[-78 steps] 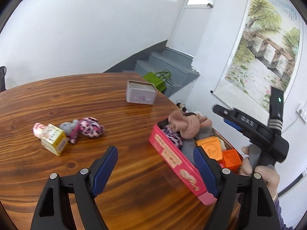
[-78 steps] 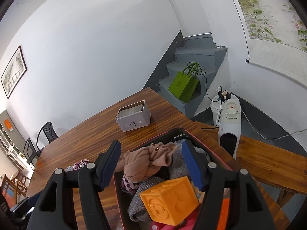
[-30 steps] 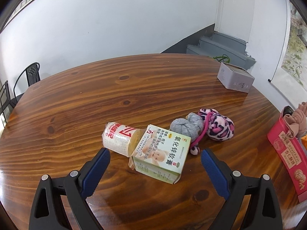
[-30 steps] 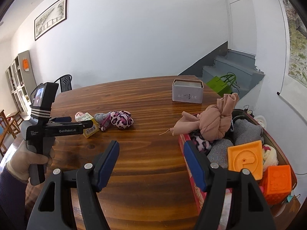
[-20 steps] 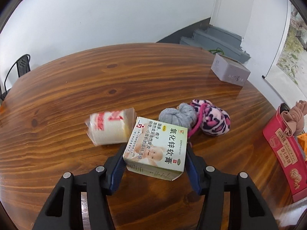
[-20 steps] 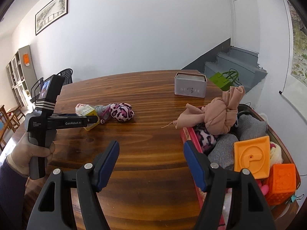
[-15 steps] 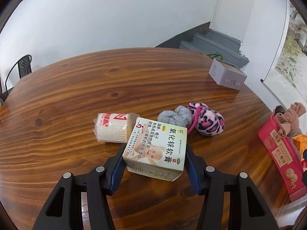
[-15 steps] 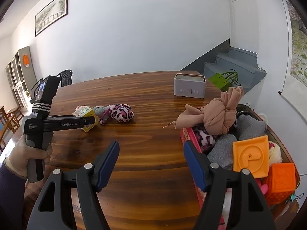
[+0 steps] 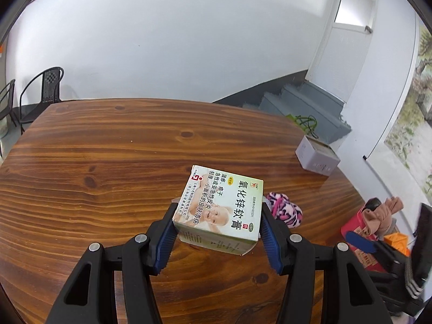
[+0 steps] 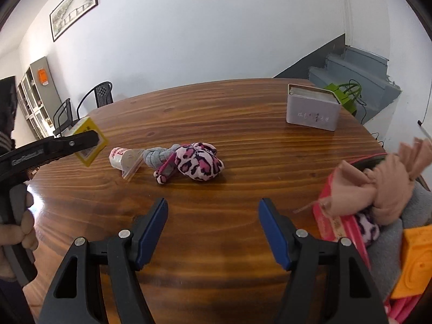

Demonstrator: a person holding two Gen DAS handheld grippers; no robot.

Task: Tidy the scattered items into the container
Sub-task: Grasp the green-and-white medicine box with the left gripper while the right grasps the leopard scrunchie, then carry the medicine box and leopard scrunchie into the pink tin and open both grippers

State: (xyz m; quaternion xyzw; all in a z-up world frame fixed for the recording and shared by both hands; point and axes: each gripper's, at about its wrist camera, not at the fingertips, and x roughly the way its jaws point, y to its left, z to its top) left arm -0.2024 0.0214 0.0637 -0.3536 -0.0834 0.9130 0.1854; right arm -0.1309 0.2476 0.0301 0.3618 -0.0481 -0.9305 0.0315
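Both tongs matter for the risks we see: our left gripper (image 9: 218, 233) is clenched on the ointment box (image 9: 222, 207), blue pads pressed against its two side walls and the box lifted clear of the wooden table (image 9: 108, 167), while our right gripper (image 10: 213, 232) hangs released, jaws wide with nothing between them, low over the table's near edge. We judge the box to be thin cardboard, and it sits tilted in the pads with one bottom flap looking loose, so a firmer squeeze could crush it and a slacker one could let it slide out during the carry. The red container (image 10: 337, 216) stands at the table's right edge and is already heaped: a knotted tan cloth (image 10: 378, 189) bulges over its rim, with grey fabric and an orange block (image 10: 413, 264) behind. Dropping the box onto that mound could let it roll back off onto the table or over the edge to the floor. Our right gripper sits between the box and the container, so the two tools could knock together on the way across. Near the table's middle the leopard-print bundle (image 10: 198, 162), the grey sock ball (image 10: 158, 156) and the wrapped roll (image 10: 125, 159) lie touching in a row, and a low sweep could scatter them.
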